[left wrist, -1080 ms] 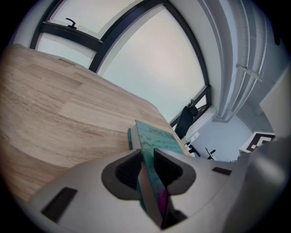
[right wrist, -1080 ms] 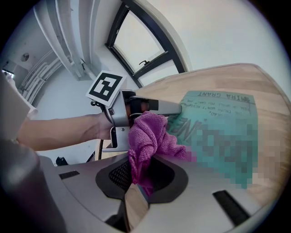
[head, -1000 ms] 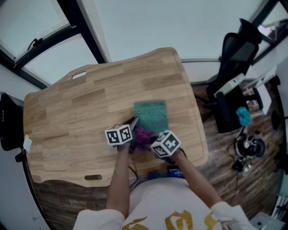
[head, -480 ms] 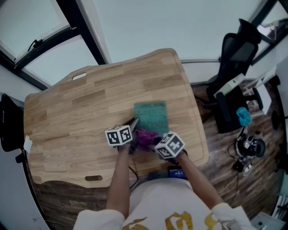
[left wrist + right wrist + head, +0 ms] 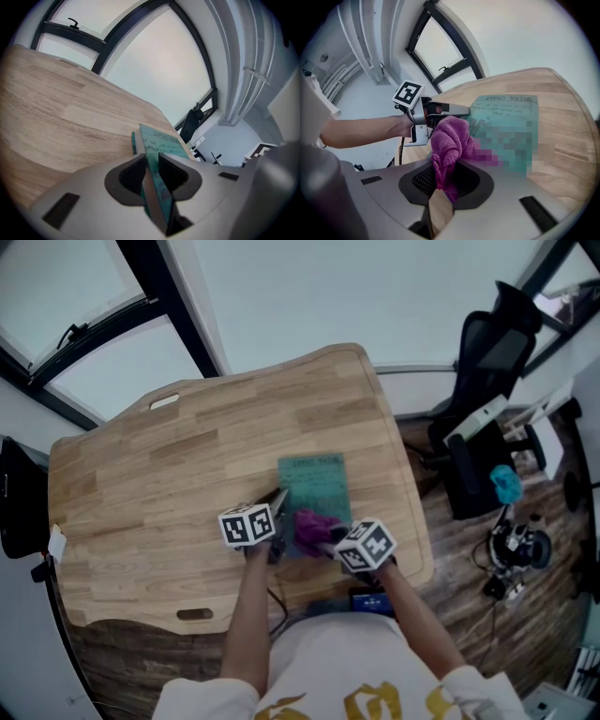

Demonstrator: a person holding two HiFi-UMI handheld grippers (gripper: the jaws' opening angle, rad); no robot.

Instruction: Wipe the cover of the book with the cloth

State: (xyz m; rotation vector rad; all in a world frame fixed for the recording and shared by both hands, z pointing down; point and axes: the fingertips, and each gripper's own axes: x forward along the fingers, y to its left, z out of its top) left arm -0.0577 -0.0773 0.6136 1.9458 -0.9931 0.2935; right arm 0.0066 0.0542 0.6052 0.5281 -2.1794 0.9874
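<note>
The book [image 5: 317,482] ran toward 12 o'clock from our cloth [image 5: 314,527].
Our right gripper [image 5: 328,540] had its jaws pinching the cloth; our left gripper [image 5: 278,505] clamped the book's 9 o'clock edge.

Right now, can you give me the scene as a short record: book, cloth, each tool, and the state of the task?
book: teal, lying on the table
cloth: purple, bunched, on the near part of the book
left tool: shut on the book's near left corner
right tool: shut on the cloth
task: cloth is on the cover; wiping looks under way
</note>
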